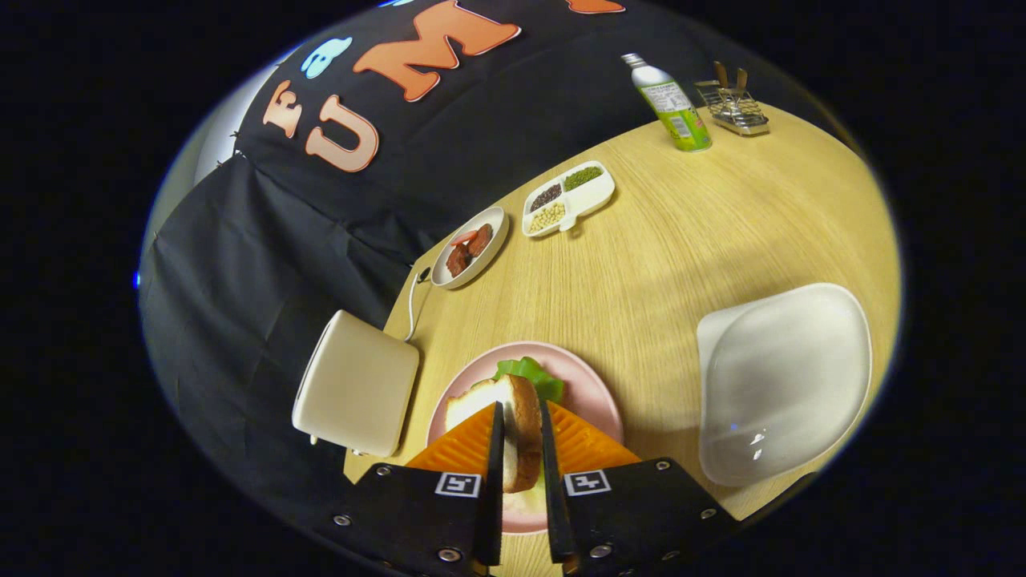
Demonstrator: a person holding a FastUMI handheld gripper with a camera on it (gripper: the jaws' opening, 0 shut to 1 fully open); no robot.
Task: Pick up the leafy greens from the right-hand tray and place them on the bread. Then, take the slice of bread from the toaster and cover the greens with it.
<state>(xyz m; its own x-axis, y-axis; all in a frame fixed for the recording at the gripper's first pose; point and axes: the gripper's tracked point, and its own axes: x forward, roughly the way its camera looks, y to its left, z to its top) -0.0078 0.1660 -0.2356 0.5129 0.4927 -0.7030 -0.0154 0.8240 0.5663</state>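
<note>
We see our gripper (521, 437) tilted down over the pink plate (597, 397), clenched on the bread slice (523, 425) above the lettuce (533, 374).

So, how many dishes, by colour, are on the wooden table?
Round pink plate under the held bread slice: 1
White dishes: 3, namely empty tray, divided tray, oval dish
Total: 4
Gripper shut on bread slice.
</note>
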